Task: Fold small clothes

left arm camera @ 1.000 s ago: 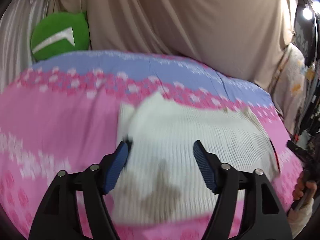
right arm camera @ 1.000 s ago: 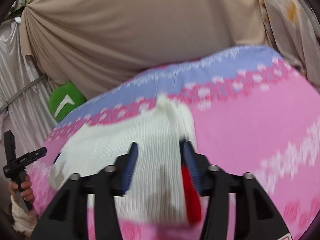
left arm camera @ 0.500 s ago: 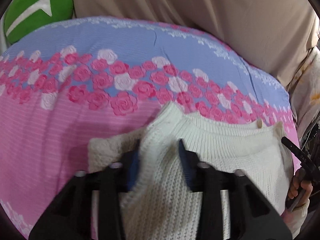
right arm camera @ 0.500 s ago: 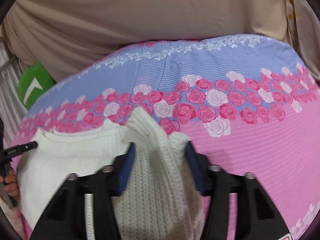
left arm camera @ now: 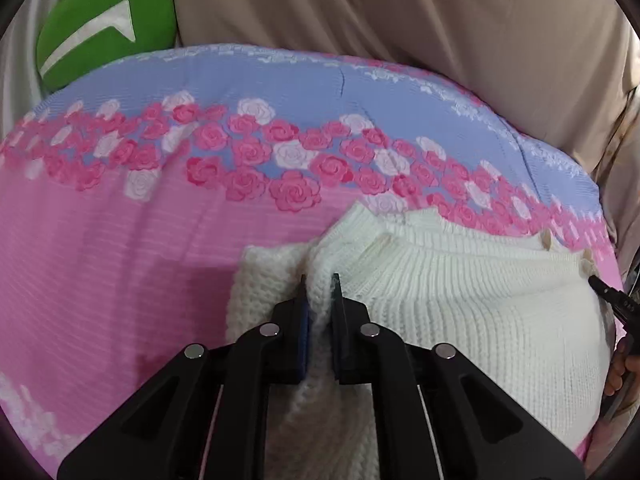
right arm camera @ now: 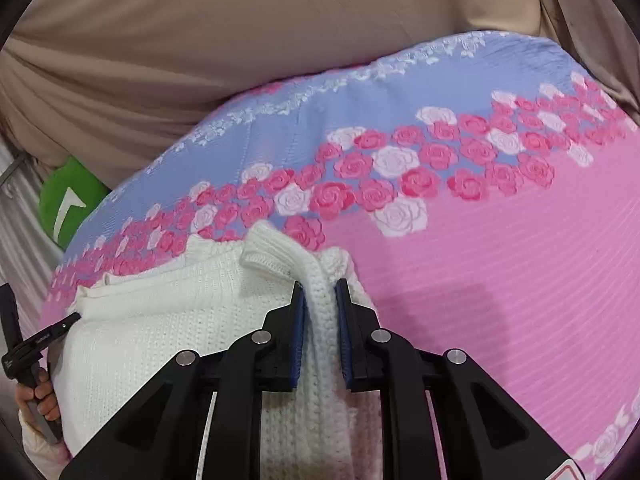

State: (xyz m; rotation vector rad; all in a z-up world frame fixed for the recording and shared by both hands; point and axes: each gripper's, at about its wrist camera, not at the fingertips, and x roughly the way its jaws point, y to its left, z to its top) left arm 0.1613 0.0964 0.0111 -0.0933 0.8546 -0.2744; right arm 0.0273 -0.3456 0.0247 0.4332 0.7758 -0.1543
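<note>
The white knitted sweater (left arm camera: 460,312) lies flat on the pink rose-print bedspread (left arm camera: 120,248), its ribbed collar toward the blue band. The left gripper (left arm camera: 318,284) is clenched on a raised ridge of knit at one shoulder edge. The right gripper (right arm camera: 320,290) is closing on a similar ridge at the opposite edge, pads pressing the fabric.

Sweater (left arm camera: 460,320) on bedspread (left arm camera: 120,260); cushion (left arm camera: 104,24) behind bedspread, far left.

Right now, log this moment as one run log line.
phase: grasp | left gripper: shut on white knit sweater | right gripper: closing on sweater fold | surface: pink rose bedspread
</note>
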